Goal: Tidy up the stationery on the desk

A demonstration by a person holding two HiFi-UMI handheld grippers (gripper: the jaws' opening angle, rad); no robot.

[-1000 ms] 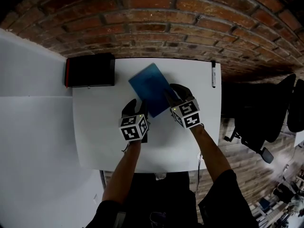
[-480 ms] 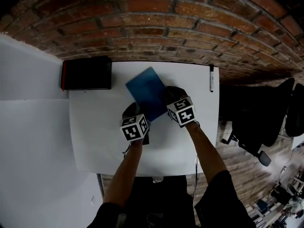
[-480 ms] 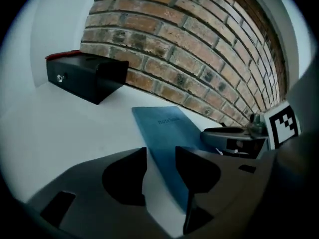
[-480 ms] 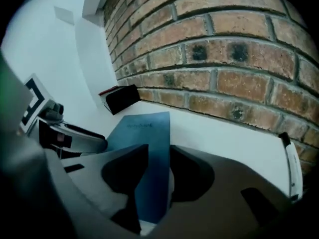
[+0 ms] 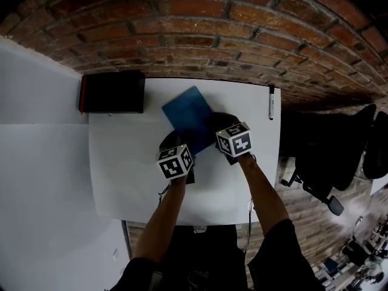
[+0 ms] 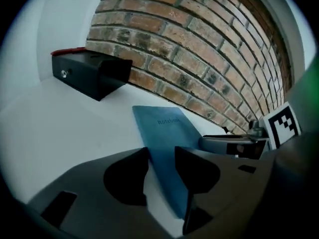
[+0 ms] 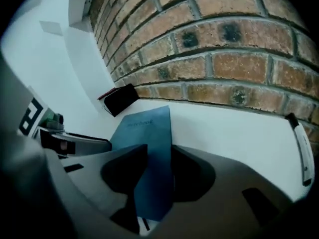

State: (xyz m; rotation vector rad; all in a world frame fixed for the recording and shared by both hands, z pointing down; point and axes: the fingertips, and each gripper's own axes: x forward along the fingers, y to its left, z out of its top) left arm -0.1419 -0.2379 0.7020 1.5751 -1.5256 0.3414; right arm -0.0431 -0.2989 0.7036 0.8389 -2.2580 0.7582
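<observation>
Moved: hardly anything. We see the two grippers' cubes a shade closer together, and the blue notebook (image 5: 189, 115) stays mid-desk, slanted, with its far corner towards the brick wall.
Meaning: we judge the grasp is settled and the carry has not begun.
Black box (image 5: 113, 92): it sits at the far left end of the desk (image 5: 121, 174), by the wall, with a red edge. We cannot see what is inside it.
Left gripper (image 6: 160, 164): its jaws are clamped on the notebook's near left edge.
Right gripper (image 7: 158, 158): its jaws are pinched on the notebook's near right edge.
Marker pen (image 5: 271, 102): it lies alone at the desk's right edge, well apart from the notebook and untouched.
</observation>
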